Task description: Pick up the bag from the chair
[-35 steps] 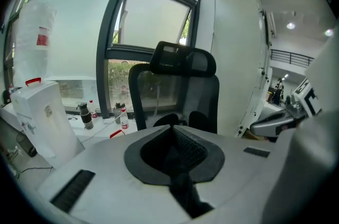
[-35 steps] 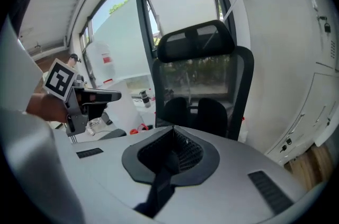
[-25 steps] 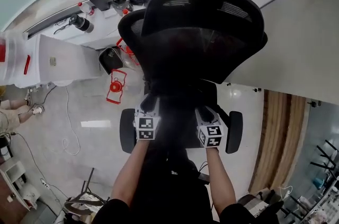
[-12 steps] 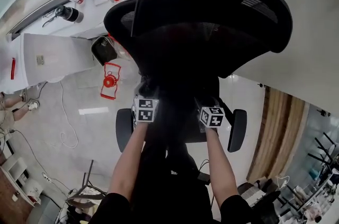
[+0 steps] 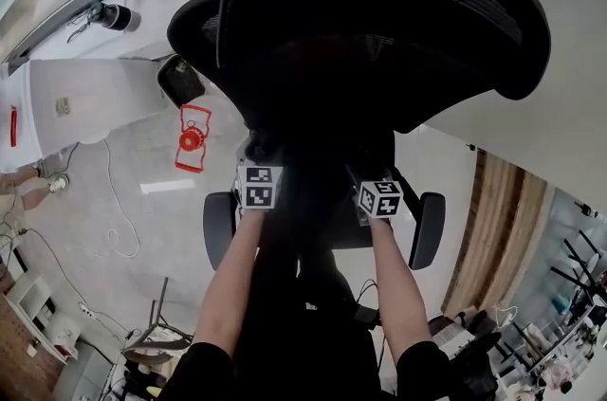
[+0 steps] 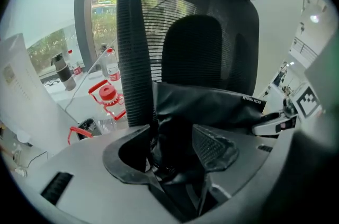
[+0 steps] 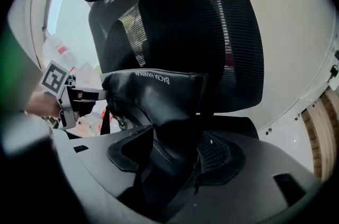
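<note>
The black bag point(image 6: 212, 106) hangs stretched between my two grippers, in front of the black mesh chair point(image 5: 379, 20). My left gripper point(image 6: 172, 157) is shut on a fold of the bag's left end. At the bag's right end point(image 7: 153, 90), my right gripper point(image 7: 175, 157) is shut on another fold. In the head view the left gripper point(image 5: 258, 170) and right gripper point(image 5: 372, 183) are level, about a bag's width apart, with the dark bag point(image 5: 318, 167) between them and hard to tell from the chair. Each gripper view shows the other gripper, the right gripper point(image 6: 275, 122) and the left gripper point(image 7: 79, 96).
The chair's armrests point(image 5: 426, 228) stick out below my grippers. A red-capped bottle in a red holder point(image 5: 192, 138) and a dark object point(image 5: 180, 79) lie at the left, by a white desk point(image 5: 85, 96). Cables point(image 5: 104, 238) trail on the floor. Wood panelling point(image 5: 503, 238) is at the right.
Both grippers have risen with the bag and moved toward the chair back. The chair fills more of the head view.
</note>
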Motion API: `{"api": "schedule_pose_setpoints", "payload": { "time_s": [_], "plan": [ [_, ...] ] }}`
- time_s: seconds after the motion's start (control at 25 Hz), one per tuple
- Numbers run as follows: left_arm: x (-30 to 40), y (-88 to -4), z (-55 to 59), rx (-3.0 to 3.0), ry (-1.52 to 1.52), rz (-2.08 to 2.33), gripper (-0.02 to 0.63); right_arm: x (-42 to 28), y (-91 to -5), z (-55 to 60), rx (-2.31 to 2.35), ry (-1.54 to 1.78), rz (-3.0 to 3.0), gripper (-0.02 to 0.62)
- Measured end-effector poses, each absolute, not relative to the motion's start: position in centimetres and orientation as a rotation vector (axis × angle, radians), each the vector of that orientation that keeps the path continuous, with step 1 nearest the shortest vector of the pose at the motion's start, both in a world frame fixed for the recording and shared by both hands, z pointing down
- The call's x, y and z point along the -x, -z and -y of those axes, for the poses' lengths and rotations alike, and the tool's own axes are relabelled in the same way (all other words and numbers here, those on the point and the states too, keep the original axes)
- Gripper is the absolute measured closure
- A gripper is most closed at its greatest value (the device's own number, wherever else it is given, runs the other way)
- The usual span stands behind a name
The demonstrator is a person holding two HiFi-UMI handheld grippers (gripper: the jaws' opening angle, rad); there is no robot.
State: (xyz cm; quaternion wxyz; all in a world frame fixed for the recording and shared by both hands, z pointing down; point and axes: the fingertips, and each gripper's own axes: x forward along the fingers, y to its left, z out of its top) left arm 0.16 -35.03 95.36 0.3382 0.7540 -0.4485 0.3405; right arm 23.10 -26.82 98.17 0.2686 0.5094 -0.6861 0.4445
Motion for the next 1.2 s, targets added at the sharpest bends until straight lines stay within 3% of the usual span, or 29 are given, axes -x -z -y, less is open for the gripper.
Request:
{"api": "schedule_pose_setpoints", "payload": {
  "time_s": [0.2,0.8,1.2],
  "plan": [
    [-0.4,-95.6,35.5,-1.971,-0.86,1.149,0.384,-23.0,-98.1,27.6,-1.391,-1.155,1.869,0.397],
    [-0.1,-95.9,35.1,-1.964,-0.869,1.131,0.49,-22.5,-98.2,27.5,-1.308,-1.169,1.884,0.48],
    [-1.0,-94.4,33.1,-1.992,-0.88,1.128,0.517,-23.2,-97.4,25.9,-1.32,-1.195,1.871,0.5]
  ]
}}
